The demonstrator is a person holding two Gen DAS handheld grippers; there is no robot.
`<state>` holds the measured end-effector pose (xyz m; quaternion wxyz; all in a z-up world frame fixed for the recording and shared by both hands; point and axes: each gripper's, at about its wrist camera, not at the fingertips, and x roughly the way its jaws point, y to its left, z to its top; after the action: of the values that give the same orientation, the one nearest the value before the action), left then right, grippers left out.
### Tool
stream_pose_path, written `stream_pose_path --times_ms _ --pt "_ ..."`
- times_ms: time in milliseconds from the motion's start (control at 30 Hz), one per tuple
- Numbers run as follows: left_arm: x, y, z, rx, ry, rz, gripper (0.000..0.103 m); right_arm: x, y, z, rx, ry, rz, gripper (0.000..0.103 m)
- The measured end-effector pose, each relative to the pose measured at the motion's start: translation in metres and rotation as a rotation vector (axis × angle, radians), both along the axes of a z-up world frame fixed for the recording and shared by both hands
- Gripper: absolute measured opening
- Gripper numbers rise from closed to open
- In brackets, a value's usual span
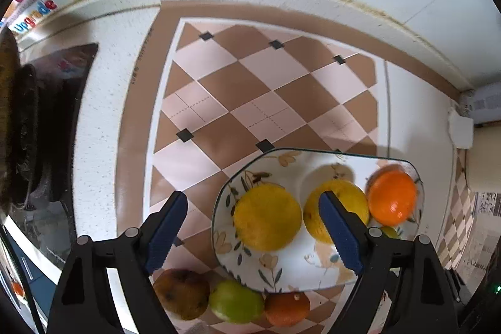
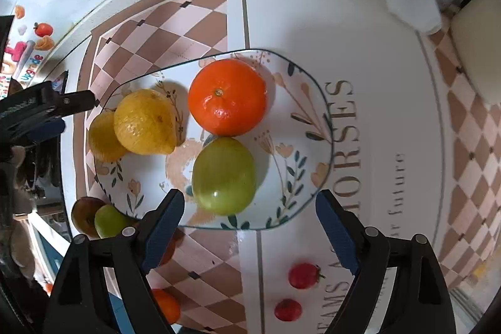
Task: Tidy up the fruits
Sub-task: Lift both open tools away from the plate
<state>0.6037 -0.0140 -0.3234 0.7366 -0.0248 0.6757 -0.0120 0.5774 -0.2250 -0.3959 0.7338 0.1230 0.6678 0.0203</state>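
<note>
Left wrist view: the left gripper (image 1: 254, 227) points down with its jaws spread wide and nothing held between them. A yellow lemon (image 1: 267, 216) lies on the flowered plate (image 1: 281, 271) right in the gap between the fingers, touching neither blue pad. A second lemon (image 1: 341, 205) sits partly behind the right-hand finger, and an orange (image 1: 392, 197) lies just beyond it at the plate's far edge. Off the plate, close under the gripper's base, a brown fruit (image 1: 183, 293), a green fruit (image 1: 235, 301) and a small orange fruit (image 1: 286, 307) sit in a row on the checkered mat (image 1: 250, 89).

Right wrist view: the right gripper (image 2: 249, 229) also stands wide open and empty. A green apple (image 2: 223, 176) lies on the plate just ahead of the fingertips, the orange touching it beyond, both lemons off to the left. Two small red fruits (image 2: 303, 275) lie on the mat below the right finger.
</note>
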Motion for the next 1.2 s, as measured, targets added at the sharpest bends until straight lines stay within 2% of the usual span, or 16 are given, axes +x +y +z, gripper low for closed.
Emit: stream_pose_path --times_ms 233,567,933,1200 --pt "-0.056 -0.006 0.044 0.065 -0.115 -0.045 0.086 -0.038 -0.004 0.034 -0.026 -0.075 -0.009 0.088" --pt "-0.134 -0.001 0.087 0.018 -0.227 -0.038 0.086 -0.094 -0.001 0.095 -0.017 -0.195 -0.016 0.088" --pt "-0.202 -0.008 0.143 0.061 -0.350 -0.133 0.086 -0.158 0.001 0.165 -0.043 -0.322 -0.023 0.088" --pt "-0.234 -0.009 0.174 0.046 -0.412 -0.136 0.086 -0.192 0.002 0.203 -0.060 -0.386 -0.021 0.088"
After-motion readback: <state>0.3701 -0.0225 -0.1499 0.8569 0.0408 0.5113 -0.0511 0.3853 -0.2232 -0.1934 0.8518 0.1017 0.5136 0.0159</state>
